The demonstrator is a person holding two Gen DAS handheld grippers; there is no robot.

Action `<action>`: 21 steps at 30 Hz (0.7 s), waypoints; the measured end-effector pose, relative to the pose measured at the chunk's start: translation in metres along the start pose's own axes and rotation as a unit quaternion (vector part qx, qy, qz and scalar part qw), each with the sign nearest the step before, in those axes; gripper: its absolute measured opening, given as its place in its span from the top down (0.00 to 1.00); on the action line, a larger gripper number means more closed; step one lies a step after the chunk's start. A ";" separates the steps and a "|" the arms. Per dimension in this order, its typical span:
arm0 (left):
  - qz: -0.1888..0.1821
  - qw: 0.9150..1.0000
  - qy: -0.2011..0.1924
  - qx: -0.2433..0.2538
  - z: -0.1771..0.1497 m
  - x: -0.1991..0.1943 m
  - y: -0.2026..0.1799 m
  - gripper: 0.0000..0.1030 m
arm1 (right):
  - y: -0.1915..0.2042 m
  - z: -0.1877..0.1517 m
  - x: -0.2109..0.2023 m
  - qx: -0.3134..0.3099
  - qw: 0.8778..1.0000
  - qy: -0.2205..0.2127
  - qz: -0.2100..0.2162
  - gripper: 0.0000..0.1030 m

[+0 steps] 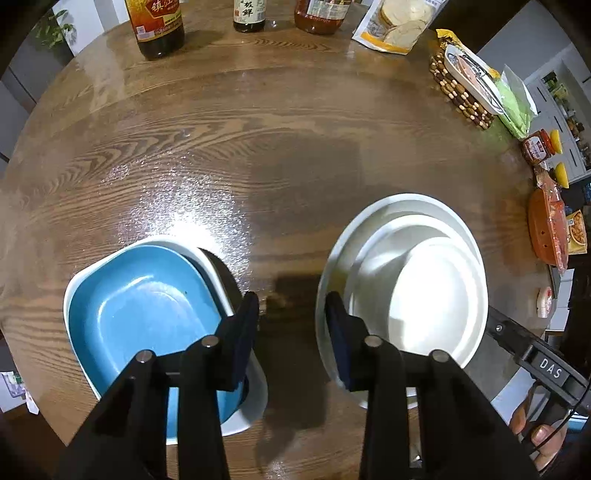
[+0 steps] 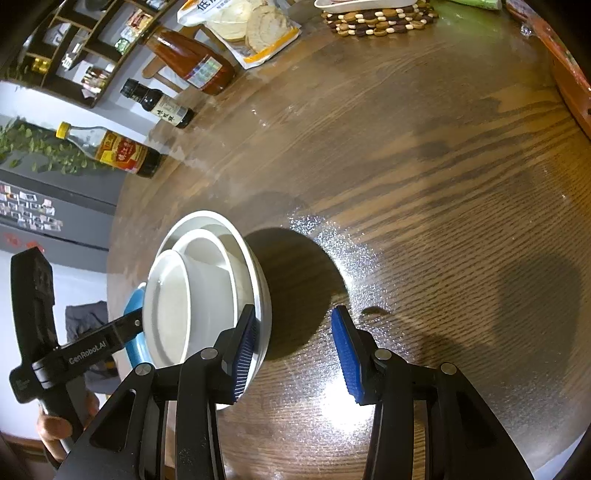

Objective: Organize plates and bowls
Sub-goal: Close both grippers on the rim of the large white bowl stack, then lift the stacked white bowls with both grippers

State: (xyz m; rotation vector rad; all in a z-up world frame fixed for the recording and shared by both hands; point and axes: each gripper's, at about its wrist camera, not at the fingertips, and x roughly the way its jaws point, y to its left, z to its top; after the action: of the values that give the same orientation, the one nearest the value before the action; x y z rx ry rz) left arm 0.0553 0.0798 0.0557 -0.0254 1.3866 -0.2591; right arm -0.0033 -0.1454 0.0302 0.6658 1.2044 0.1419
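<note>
A blue rounded dish [image 1: 147, 314] sits nested in a white dish [image 1: 251, 406] at the lower left of the left wrist view. To its right stands a stack of three nested white bowls [image 1: 417, 288] on the wooden table [image 1: 258, 147]. My left gripper [image 1: 293, 306] hangs open over the bare wood between the two stacks, holding nothing. In the right wrist view the white bowls [image 2: 207, 284] are at the left, and the blue dish [image 2: 135, 306] peeks out behind them. My right gripper [image 2: 295, 325] is open; its left finger [image 2: 245, 347] is at the outer bowl's rim.
Three sauce bottles [image 1: 159, 26] and a snack bag [image 1: 395, 26] line the far table edge. A beaded trivet [image 1: 458, 88] with a white dish, a red jar [image 1: 539, 146] and an orange tray [image 1: 546, 232] sit along the right edge. A hand [image 2: 55, 424] holds the left tool.
</note>
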 end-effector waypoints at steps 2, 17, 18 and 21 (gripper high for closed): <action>-0.004 1.000 0.000 0.001 0.000 -0.001 -0.003 0.79 | -0.001 -0.001 0.000 0.005 1.000 0.000 0.002 0.57; 0.016 0.998 -0.053 0.002 -0.010 -0.001 -0.019 0.96 | 0.014 -0.003 -0.004 -0.030 0.999 -0.015 -0.008 0.78; 0.019 0.998 -0.056 0.005 -0.010 -0.001 -0.021 0.97 | 0.014 -0.002 -0.004 -0.030 0.999 -0.015 -0.009 0.79; 0.023 0.998 -0.062 0.008 -0.012 0.000 -0.021 0.97 | 0.016 -0.002 -0.005 -0.031 0.999 -0.016 -0.009 0.82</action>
State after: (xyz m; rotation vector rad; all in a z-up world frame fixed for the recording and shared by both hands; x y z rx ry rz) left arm 0.0403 0.0607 0.0576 0.0036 1.2606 -0.2258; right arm -0.0035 -0.1340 0.0421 0.6001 1.1699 0.1530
